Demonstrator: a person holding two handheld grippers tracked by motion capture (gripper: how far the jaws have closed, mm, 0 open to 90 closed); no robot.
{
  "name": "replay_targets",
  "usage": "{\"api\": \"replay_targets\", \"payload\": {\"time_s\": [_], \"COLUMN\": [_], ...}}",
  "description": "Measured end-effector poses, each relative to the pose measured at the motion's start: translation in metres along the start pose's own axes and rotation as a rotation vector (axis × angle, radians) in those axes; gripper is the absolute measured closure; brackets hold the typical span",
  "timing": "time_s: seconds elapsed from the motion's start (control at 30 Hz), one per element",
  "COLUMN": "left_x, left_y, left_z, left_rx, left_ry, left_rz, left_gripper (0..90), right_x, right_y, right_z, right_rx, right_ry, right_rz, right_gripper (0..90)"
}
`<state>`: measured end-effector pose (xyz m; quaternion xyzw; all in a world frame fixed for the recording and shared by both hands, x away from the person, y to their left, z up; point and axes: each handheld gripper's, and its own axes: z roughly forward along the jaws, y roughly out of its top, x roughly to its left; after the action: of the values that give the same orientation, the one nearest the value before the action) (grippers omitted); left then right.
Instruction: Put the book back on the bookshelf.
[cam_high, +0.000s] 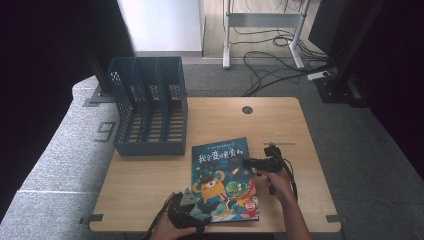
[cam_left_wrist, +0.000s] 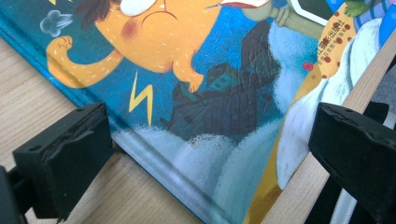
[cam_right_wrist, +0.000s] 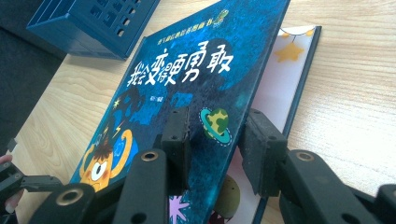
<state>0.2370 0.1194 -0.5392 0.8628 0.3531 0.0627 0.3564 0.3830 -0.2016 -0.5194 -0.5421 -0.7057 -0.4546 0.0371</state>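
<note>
Evidently the right tool (cam_right_wrist: 215, 140) clamps the book's (cam_high: 222, 175) lifted cover (cam_right_wrist: 196, 84) to open it; the left tool (cam_left_wrist: 210, 149), jaws apart, straddles its near corner.

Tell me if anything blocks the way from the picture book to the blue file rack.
Nothing visible does. Bare table lies between the picture book and the blue file rack. The right gripper straddles the lifted front cover; the left gripper stands open at the book's near corner.

A light wooden counter (cam_high: 150, 185) with a round cable hole (cam_high: 247, 109) stands on grey speckled carpet (cam_high: 60, 150). At twelve o'clock sits a white desk frame (cam_high: 260, 20) over tangled black cables (cam_high: 270, 62); dark curtains (cam_high: 45, 50) flank nine and three o'clock.
</note>
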Motion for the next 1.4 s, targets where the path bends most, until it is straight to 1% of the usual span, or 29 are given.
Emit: {"api": "replay_targets", "payload": {"time_s": [0.07, 0.17, 0.3, 0.37, 0.4, 0.5, 0.67, 0.73, 0.97, 1.03, 1.07, 1.13, 1.23, 1.3, 1.33, 1.4], "left_x": [-0.002, -0.006, -0.008, -0.011, -0.012, -0.012, -0.012, -0.012, -0.010, -0.010, -0.010, -0.009, -0.009, -0.010, -0.011, -0.012], "left_y": [0.000, -0.001, -0.004, -0.007, -0.007, -0.007, -0.007, -0.006, -0.006, -0.006, -0.006, -0.006, -0.006, -0.006, -0.006, -0.006], "left_z": [0.000, -0.001, 0.000, 0.001, 0.001, 0.002, 0.002, 0.002, 0.001, 0.001, 0.001, 0.000, 0.000, 0.000, 0.001, 0.001], "left_rx": [0.004, 0.019, 0.035, 0.047, 0.048, 0.048, 0.047, 0.047, 0.044, 0.044, 0.042, 0.037, 0.035, 0.035, 0.038, 0.038], "left_ry": [0.001, 0.012, 0.021, 0.038, 0.047, 0.054, 0.052, 0.050, 0.035, 0.033, 0.030, 0.019, 0.015, 0.017, 0.034, 0.041], "left_rz": [0.005, 0.024, 0.029, 0.038, 0.043, 0.044, 0.048, 0.046, 0.043, 0.044, 0.042, 0.037, 0.036, 0.039, 0.048, 0.051], "left_gripper": [0.0, 0.0, 0.0, 0.0, 0.0, 0.0, 0.0, 0.0, 0.0, 0.0, 0.0, 0.0, 0.0, 0.0, 0.0, 0.0], "right_x": [-0.001, -0.001, -0.002, -0.002, -0.002, -0.003, -0.002, -0.002, 0.000, 0.001, 0.001, 0.003, 0.005, 0.008, 0.009, 0.009], "right_y": [0.000, 0.000, 0.000, 0.000, 0.000, 0.000, 0.000, 0.000, 0.001, 0.002, 0.002, 0.002, 0.003, 0.003, 0.003, 0.004], "right_z": [0.000, 0.000, 0.000, -0.001, -0.001, -0.001, -0.003, -0.004, -0.007, -0.008, -0.009, -0.009, -0.009, -0.009, -0.010, -0.010], "right_rx": [0.001, 0.000, -0.003, -0.006, -0.005, -0.006, -0.011, -0.016, -0.025, -0.029, -0.031, -0.030, -0.032, -0.035, -0.036, -0.039], "right_ry": [-0.001, -0.005, -0.006, -0.010, -0.011, -0.013, -0.011, 0.002, 0.023, 0.038, 0.054, 0.069, 0.081, 0.106, 0.111, 0.117], "right_rz": [0.002, 0.001, 0.004, 0.005, 0.006, 0.008, 0.006, 0.015, 0.020, 0.024, 0.031, 0.030, 0.026, 0.027, 0.028, 0.033], "right_gripper": [63.4, 63.7, 64.2, 64.7, 64.9, 65.2, 66.3, 67.4, 68.4, 68.5, 68.6, 68.6, 68.8, 69.5, 69.8, 70.1]}}
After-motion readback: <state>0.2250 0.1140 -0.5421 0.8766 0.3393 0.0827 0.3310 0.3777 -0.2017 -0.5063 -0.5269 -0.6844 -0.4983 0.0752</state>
